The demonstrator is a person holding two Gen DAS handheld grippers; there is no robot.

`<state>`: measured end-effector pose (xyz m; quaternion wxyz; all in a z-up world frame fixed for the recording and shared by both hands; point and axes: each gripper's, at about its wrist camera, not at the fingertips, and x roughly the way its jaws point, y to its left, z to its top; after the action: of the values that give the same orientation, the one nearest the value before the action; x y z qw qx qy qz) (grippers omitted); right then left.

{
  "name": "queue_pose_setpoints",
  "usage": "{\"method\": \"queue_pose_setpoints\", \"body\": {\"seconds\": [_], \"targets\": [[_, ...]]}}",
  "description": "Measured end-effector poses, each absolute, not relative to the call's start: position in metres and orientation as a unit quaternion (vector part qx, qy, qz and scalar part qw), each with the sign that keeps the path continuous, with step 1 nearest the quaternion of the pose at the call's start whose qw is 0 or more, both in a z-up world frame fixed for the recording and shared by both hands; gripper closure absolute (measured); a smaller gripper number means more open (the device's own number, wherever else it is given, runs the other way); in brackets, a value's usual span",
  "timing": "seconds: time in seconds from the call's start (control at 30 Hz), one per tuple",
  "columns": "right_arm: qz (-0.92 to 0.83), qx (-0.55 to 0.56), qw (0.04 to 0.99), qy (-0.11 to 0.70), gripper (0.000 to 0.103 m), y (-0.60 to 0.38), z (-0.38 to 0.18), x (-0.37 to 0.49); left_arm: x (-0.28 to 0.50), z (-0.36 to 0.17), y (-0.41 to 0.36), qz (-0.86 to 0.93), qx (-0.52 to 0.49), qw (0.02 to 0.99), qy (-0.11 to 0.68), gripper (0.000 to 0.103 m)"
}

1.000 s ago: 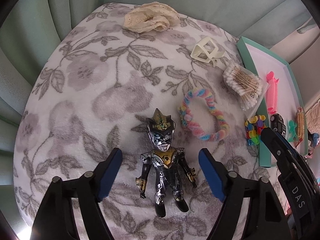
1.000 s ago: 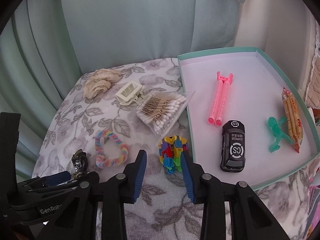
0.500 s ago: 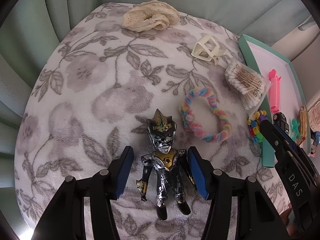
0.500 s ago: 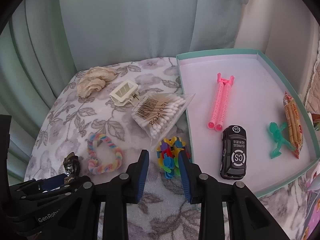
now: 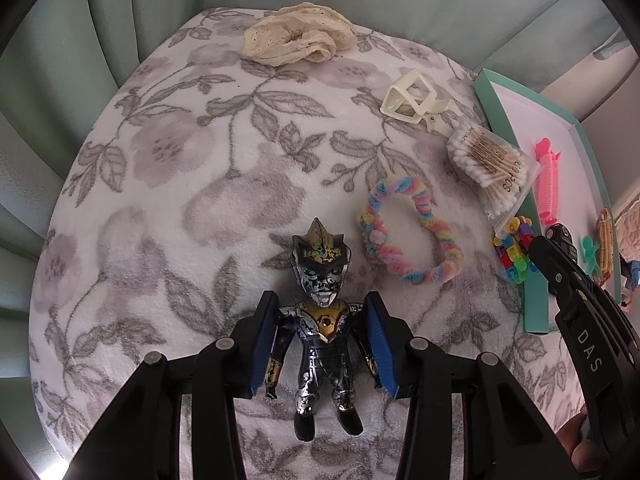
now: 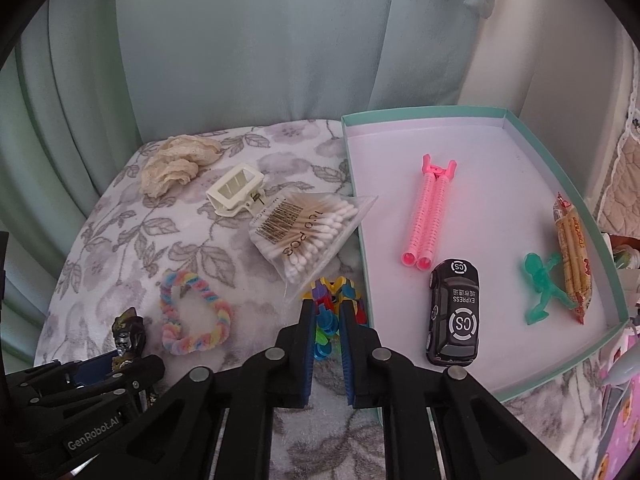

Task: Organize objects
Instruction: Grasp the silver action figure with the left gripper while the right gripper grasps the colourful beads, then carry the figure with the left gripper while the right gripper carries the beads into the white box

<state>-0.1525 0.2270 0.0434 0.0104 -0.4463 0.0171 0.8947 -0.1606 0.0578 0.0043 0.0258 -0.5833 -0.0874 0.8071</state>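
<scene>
Left claw (image 5: 322, 344) pinching the armoured figure (image 5: 322, 332) at the arms, long axis straight along the fingers, head pointing away. Right claw (image 6: 327, 342) squeezed on the colourful clip bundle (image 6: 334, 312), lying at the fingertips, just left of the teal tray (image 6: 560, 372).

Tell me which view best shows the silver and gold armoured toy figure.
The left wrist view: the silver and gold armoured toy figure lies face up, whole from crest to boots, between the left gripper's blue pads. The right wrist view catches only its head at the lower left, the rest hidden behind that gripper.
</scene>
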Motion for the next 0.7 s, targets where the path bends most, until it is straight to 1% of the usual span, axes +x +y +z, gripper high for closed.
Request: {"method": "queue_pose_setpoints", "body": {"seconds": [0.37,0.4,0.7], "targets": [[0.904,-0.427,-0.007,0.024,0.093,0.225,0.062,-0.146,-0.158,0.014,0.056,0.814,-0.573,0.031,-0.087,0.058],[0.905,-0.425,-0.008,0.024,0.093,0.225,0.064,-0.145,-0.144,0.020,0.047,0.816,-0.571,0.031,-0.087,0.058],[0.912,-0.408,-0.018,0.026,0.093,0.223,0.082,-0.135,-0.139,0.038,0.033,0.829,-0.553,0.023,-0.088,0.058]]}}
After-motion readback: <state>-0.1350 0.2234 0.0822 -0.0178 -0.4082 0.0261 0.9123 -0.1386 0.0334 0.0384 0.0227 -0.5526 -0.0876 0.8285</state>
